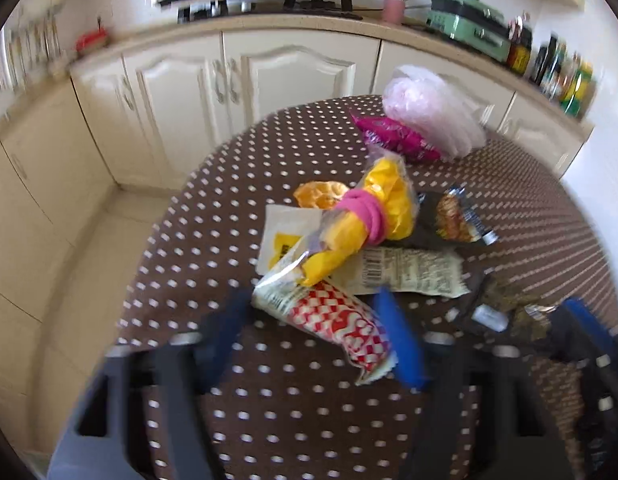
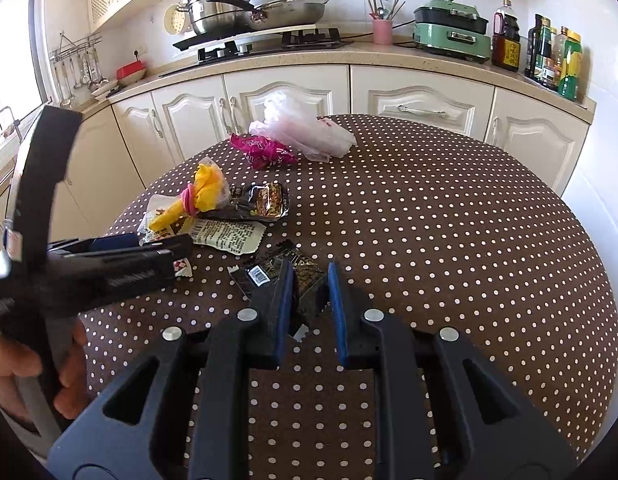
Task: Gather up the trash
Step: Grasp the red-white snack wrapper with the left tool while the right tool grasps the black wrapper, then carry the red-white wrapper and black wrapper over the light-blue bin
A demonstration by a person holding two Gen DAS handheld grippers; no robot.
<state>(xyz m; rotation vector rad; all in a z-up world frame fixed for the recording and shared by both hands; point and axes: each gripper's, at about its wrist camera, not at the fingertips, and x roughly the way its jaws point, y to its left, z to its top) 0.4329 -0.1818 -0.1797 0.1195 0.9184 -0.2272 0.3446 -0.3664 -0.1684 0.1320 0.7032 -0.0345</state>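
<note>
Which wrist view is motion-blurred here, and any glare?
Left wrist view: smeared throughout, left gripper fingers and the red checkered wrapper soft. Right wrist view: sharp on the right gripper and black wrapper; window blown out. Both show fisheye bending.

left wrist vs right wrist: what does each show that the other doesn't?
Left wrist only: the red-and-white checkered wrapper in full, lying between the left gripper's open fingers, and an orange wrapper behind the pile.

Right wrist only: the person's hand holding the left gripper, hanging utensils by the window, and the right gripper open around a black snack packet.

Both: polka-dot table, yellow bag tied with a pink band, magenta wrapper, white plastic bag, green appliance.
</note>
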